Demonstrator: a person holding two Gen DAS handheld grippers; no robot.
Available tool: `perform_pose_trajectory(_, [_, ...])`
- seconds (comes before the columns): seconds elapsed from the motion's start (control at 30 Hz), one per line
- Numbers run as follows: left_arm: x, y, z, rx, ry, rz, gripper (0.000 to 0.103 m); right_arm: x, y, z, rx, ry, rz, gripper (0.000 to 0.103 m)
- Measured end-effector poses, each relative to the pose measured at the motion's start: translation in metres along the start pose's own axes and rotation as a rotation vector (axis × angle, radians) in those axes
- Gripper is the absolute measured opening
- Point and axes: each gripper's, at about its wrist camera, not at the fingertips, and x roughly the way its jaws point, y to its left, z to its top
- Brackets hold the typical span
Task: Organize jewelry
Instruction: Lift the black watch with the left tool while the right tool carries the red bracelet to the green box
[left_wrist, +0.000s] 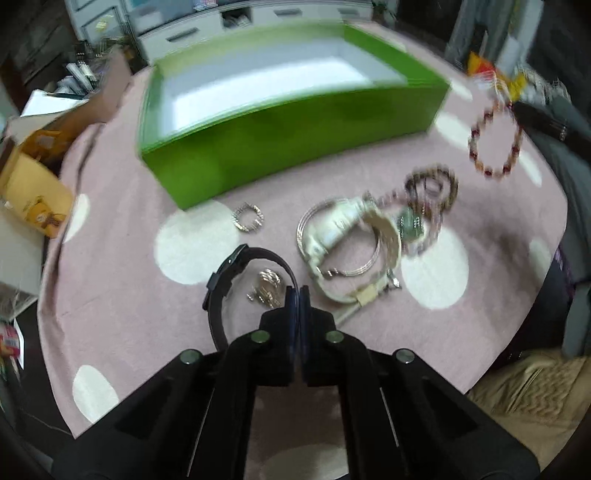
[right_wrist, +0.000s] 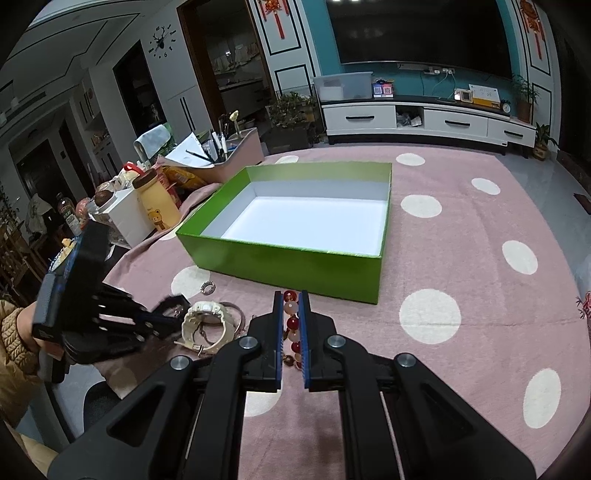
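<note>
**Both grippers clamped on jewelry in front of the green box**

The green box is the landmark here: open-topped, white inside, nothing in it, sitting on a pink cloth with white dots.

Nearest in the left wrist view, the left gripper has its jaws pressed almost together on the strap of a black watch, whose band loops up and round to the left of the fingertips. Inside that loop, on the near side of the box, lies a small silver cluster; the blur makes it hard to say whether it is rings or earrings. Farther toward the box sits a sparkly ring, close to the box's front corner. To the right of it lies a tangle: a white watch across thin metal bangles, with a dark beaded bracelet just behind.

In the right wrist view, the right gripper is closed narrow on a bracelet of red and pale beads, the strand running between the blue pads, just short of the box's front wall. The same bracelet shows in the left view, right of the box's near corner.

A hand in a tan sleeve grips the left tool, off to the box's near left.
</note>
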Motion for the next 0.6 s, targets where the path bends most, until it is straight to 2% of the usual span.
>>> perform_pose_trajectory(0.27, [-0.047, 0.023, 0.022, -0.109, -0.181, -0.039, 0.001, 0.003, 0.000, 0.021, -0.023, -0.053, -0.003, 0.007])
perform_pose_trajectory(0.5, [-0.061, 0.026, 0.073, -0.128, -0.298, -0.052, 0.001, 0.015, -0.008, 0.060, -0.034, -0.112, 0.004, 0.007])
perform_pose_trajectory(0.6, [-0.060, 0.021, 0.093, -0.123, -0.324, -0.041, 0.001, 0.027, -0.011, 0.071, -0.032, -0.117, 0.009, 0.007])
